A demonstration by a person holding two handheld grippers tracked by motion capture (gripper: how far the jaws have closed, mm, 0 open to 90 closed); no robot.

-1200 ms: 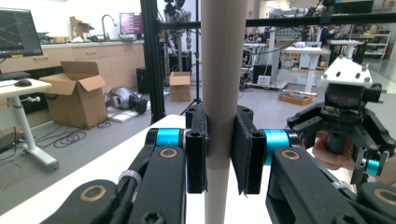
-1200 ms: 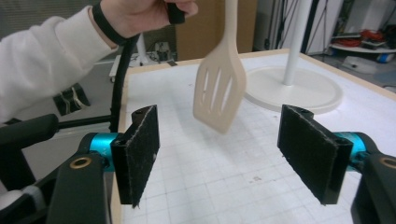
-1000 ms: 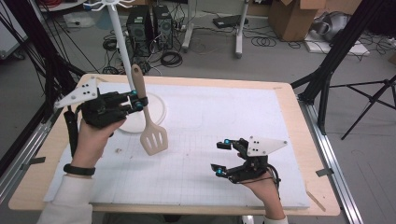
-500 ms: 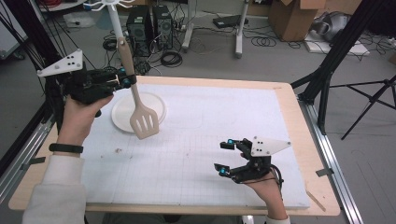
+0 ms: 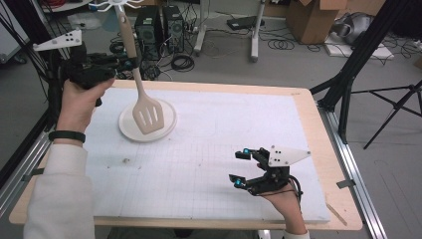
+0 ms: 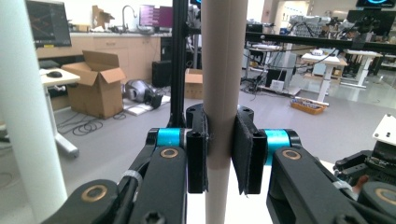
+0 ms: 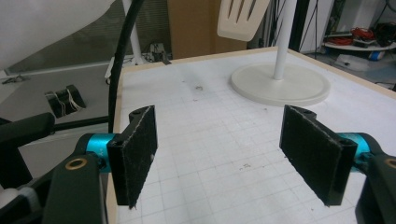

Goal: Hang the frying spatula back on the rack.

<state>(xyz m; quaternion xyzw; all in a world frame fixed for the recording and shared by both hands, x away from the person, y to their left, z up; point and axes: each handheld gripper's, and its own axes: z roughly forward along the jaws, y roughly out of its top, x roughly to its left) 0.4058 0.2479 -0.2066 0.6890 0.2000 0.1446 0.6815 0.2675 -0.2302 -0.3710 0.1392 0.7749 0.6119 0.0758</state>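
Note:
A beige slotted spatula (image 5: 148, 115) hangs upright, blade down, above the round white base (image 5: 168, 125) of a stand at the table's far left. My left gripper (image 5: 130, 63) is shut on its handle (image 6: 223, 70), well above the table. The stand's white pole (image 6: 28, 116) rises close beside the gripper, and its hooks (image 5: 110, 5) show at the top of the high view. My right gripper (image 5: 239, 167) rests at the near right of the table, open with nothing between its pads (image 7: 135, 154). From there I see the spatula blade (image 7: 240, 18) over the base (image 7: 280, 86).
A white gridded mat (image 5: 209, 164) covers the wooden table (image 5: 318, 129). A small speck (image 5: 125, 160) lies on the mat near the left forearm. Tripod legs, cables and cardboard boxes stand on the floor beyond the table.
My left hand has risen and moved toward the far left with the spatula, so the blade now hangs over the stand's base. The right gripper has stayed put.

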